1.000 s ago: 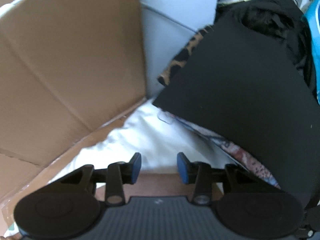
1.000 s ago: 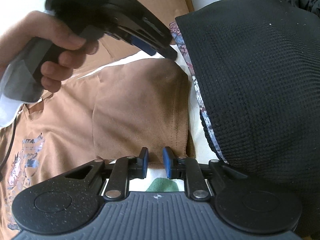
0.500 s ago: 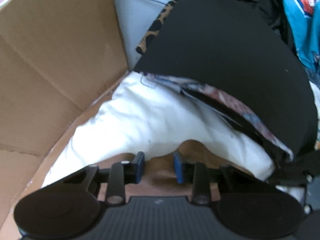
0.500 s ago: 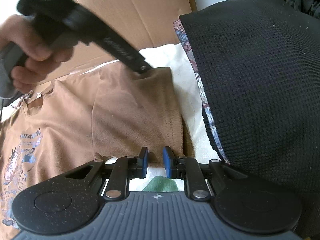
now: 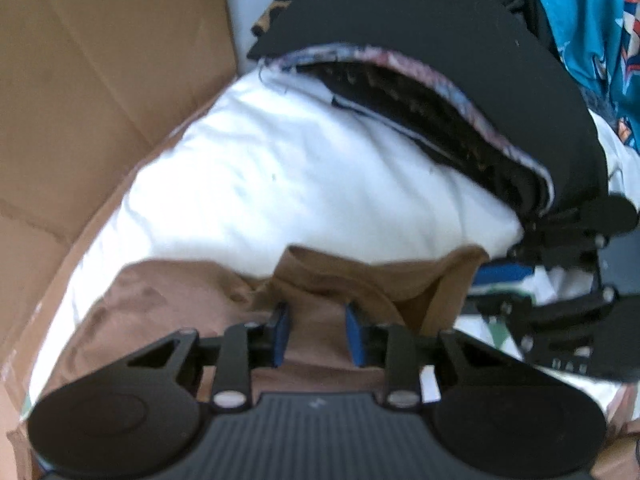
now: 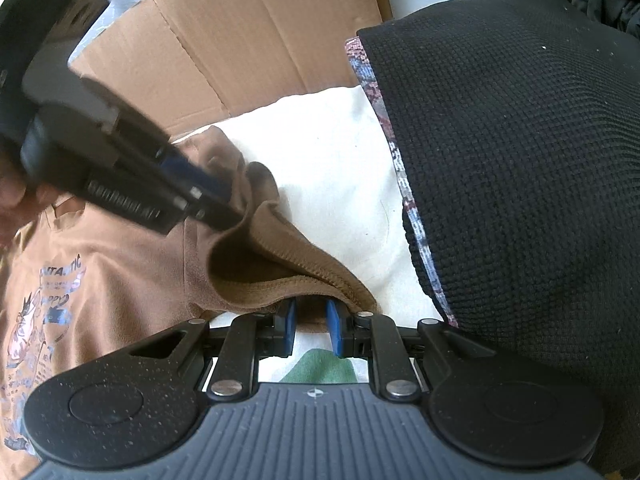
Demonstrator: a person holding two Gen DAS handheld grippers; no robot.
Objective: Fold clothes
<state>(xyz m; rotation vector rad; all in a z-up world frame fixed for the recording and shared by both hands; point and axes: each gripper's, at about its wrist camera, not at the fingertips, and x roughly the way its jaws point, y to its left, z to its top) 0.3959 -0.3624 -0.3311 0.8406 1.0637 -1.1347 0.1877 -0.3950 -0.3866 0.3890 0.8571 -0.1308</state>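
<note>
Brown T-shirt [image 6: 120, 264] lies across the lower left of your right wrist view on a white cloth [image 6: 336, 168]. Your right claw [image 6: 311, 326] is clamped on its hem at bottom centre. Your left claw [image 6: 224, 204], reaching in from the upper left, is pinching a raised fold of the same shirt. Black knit fabric [image 6: 520, 184] fills the right side, and a cardboard box [image 6: 256, 32] stands at the top.
</note>
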